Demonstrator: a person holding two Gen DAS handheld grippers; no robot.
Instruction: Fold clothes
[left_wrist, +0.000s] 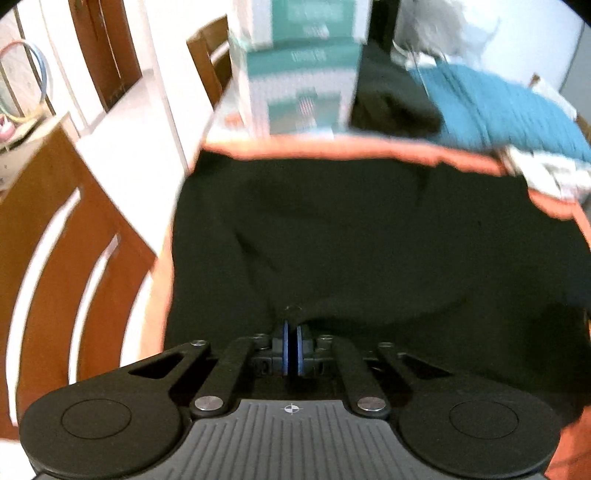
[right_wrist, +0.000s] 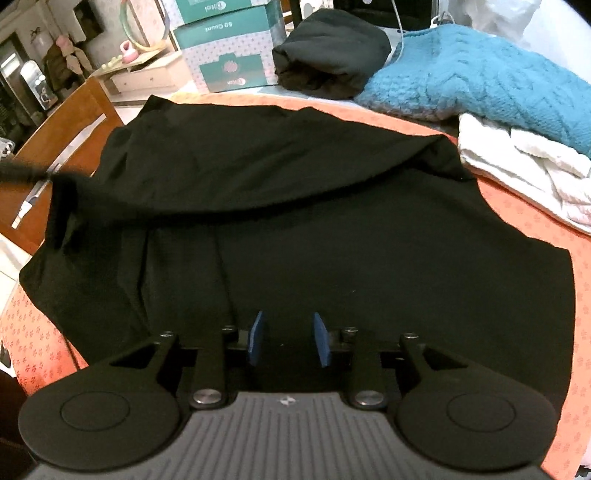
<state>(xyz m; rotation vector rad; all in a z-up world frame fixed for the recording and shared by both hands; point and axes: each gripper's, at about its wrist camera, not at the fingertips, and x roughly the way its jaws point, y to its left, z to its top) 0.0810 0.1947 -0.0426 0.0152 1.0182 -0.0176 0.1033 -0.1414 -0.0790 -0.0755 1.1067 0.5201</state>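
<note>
The left hand-held gripper (left_wrist: 291, 345) is closed narrow on a pinch of the black garment (right_wrist: 295, 229) at its near edge. The right hand-held gripper (right_wrist: 288, 338) stands partly open above the cloth and holds nothing. The garment lies spread over the desk (right_wrist: 576, 295), covering most of its orange cloth. One fold seems begun, as the far part already lies doubled over; the remaining folds are left. Its long axis runs from left to right, along the near edge.
</note>
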